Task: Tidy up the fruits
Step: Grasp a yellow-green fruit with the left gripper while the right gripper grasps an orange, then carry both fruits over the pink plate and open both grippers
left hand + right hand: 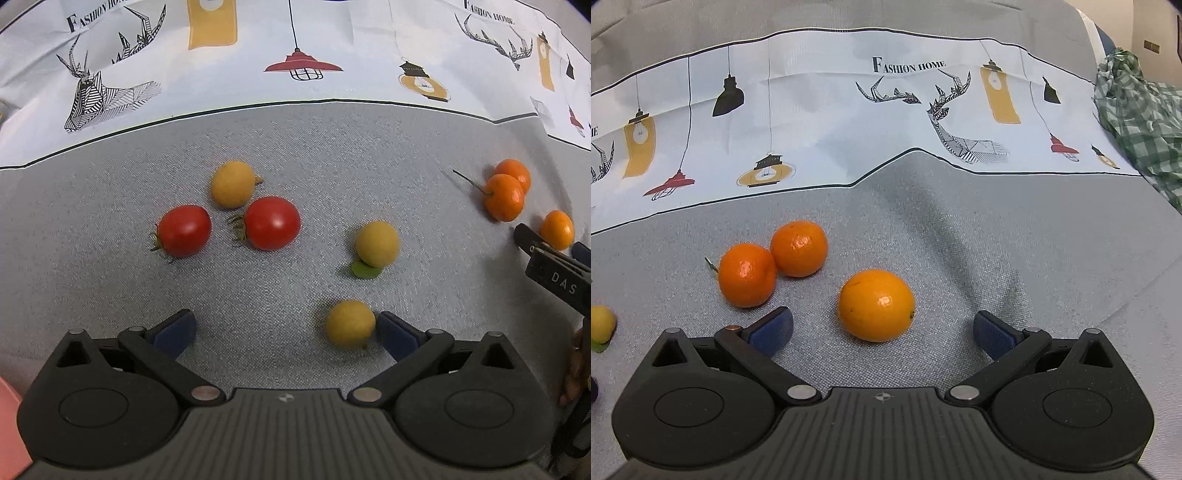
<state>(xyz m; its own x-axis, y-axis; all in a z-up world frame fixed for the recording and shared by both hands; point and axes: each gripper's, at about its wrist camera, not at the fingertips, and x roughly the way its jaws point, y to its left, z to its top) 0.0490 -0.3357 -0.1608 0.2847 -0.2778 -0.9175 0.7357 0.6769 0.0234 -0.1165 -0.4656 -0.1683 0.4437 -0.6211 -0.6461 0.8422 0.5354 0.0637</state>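
Observation:
In the left wrist view, two red tomatoes (184, 230) (272, 223) and three yellow fruits (232, 183) (377, 243) (350, 324) lie on the grey cloth. My left gripper (284, 330) is open; the nearest yellow fruit rests against its right finger's pad (395, 334). Three oranges (504, 197) (515, 173) (557, 229) lie at the right, by the right gripper's body (554, 273). In the right wrist view, my right gripper (882, 330) is open around the nearest orange (876, 305); two more oranges (747, 275) (798, 248) lie touching each other to the left.
A white printed cloth (295, 55) with lamps and deer covers the far side, also in the right wrist view (849, 122). A green leaf (364, 271) lies under the middle yellow fruit. A green checked cloth (1141, 118) lies far right. A pink object (9, 424) shows at the lower left.

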